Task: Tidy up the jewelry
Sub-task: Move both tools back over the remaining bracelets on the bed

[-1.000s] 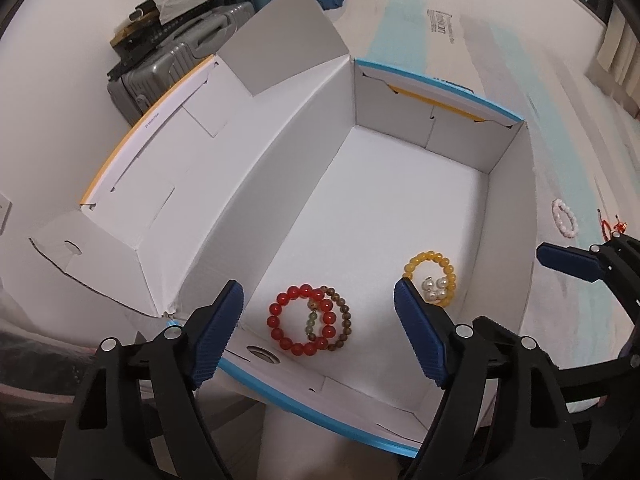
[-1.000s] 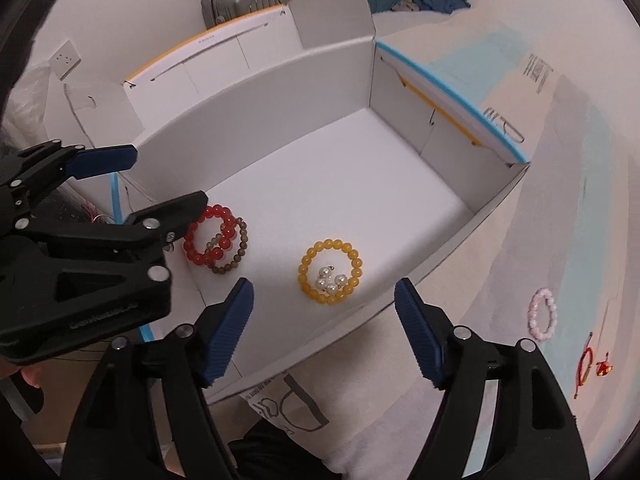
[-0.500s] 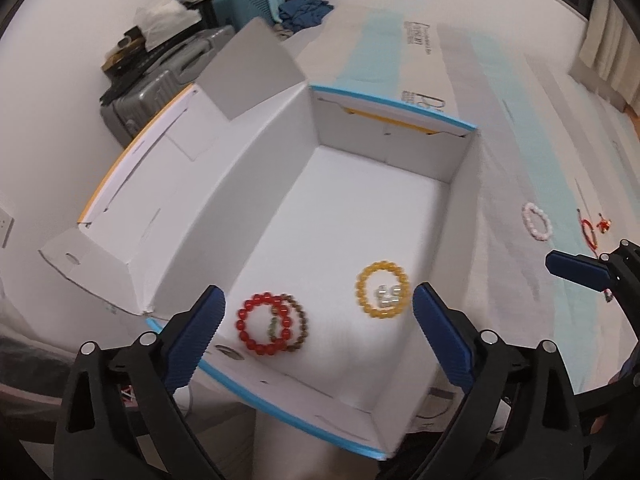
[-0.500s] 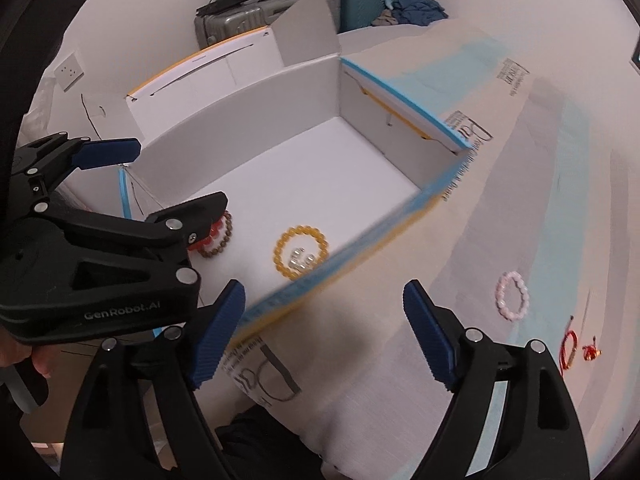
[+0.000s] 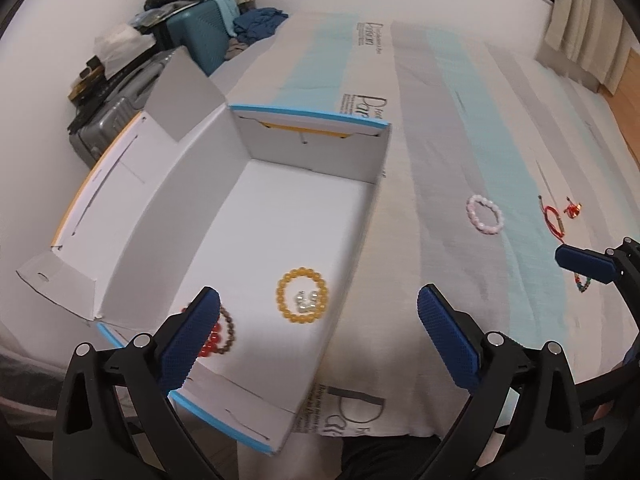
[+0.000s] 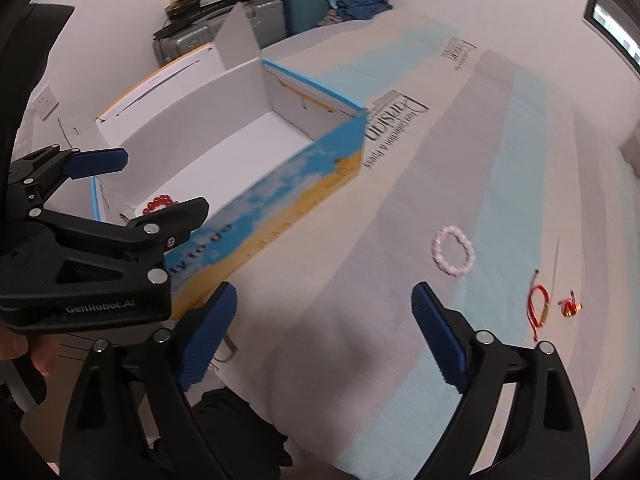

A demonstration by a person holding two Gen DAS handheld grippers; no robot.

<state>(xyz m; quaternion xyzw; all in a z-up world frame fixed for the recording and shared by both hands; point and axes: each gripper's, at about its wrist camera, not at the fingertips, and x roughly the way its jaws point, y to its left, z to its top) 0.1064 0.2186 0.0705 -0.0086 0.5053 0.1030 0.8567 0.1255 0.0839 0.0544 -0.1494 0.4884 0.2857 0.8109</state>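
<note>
Both hand-held grippers empty over the bed, heading for loose jewelry.

Left hand-held gripper and right hand-held gripper have just spread wide. Yellow bead bracelet lies sorted in the white cardboard box; pink bead bracelet waits on the striped bedsheet.

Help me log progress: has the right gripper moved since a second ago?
Yes. The right gripper, jaws just opening and empty, left the box toward the pink bracelet.

Suitcases and piled clothes are seen far beyond the tongs; a curtain is hung beyond them, rightward.
</note>
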